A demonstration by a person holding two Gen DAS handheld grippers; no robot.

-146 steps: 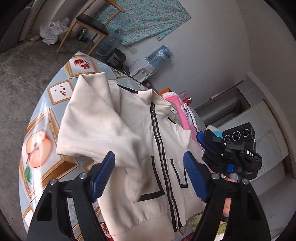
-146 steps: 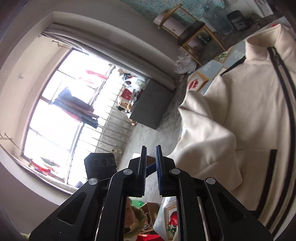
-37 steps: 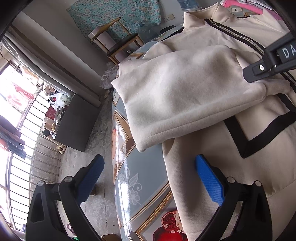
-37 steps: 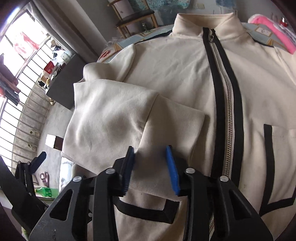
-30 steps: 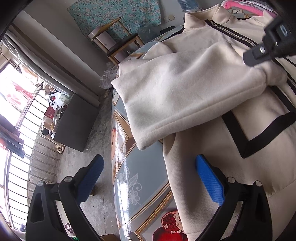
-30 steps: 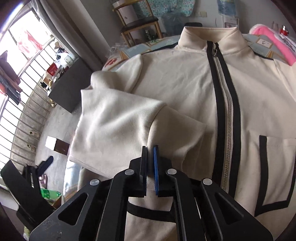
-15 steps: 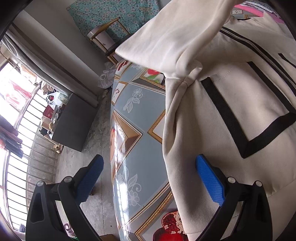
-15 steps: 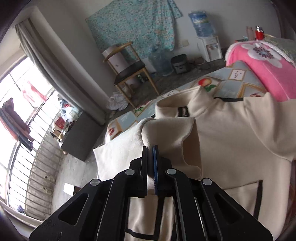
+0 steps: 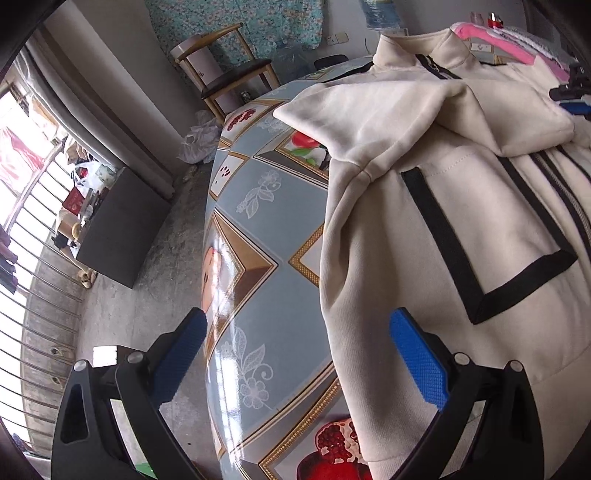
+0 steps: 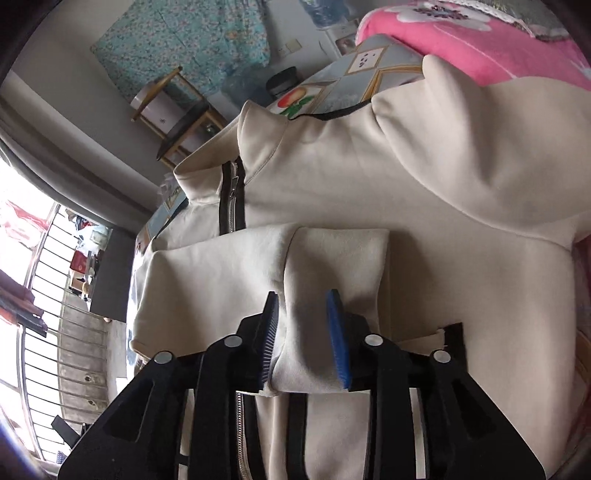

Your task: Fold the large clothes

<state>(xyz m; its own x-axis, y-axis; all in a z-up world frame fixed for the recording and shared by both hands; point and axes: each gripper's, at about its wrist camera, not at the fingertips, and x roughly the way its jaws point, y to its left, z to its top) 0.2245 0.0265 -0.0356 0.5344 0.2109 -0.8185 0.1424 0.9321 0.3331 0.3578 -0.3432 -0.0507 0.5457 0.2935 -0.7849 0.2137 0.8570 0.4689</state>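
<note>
My right hand-held gripper (image 10: 303,332) is opening around the jacket (image 10: 369,184) sleeve cuff (image 10: 332,266) at lower centre; my left hand-held gripper (image 9: 295,354) hangs released over the tabletop (image 9: 258,229).

We see a grey-walled room with daylight pouring through a barred window (image 9: 26,206), beside a hanging grey curtain (image 9: 99,99). A teal floral cloth (image 9: 236,26) hangs on the far wall behind a wooden chair (image 9: 232,74) with a dark seat. The bare concrete floor (image 9: 162,266) holds a dark cabinet (image 9: 118,229) and a white plastic bag (image 9: 199,140). The counter (image 9: 258,236) wears a glossy fruit-patterned cover
</note>
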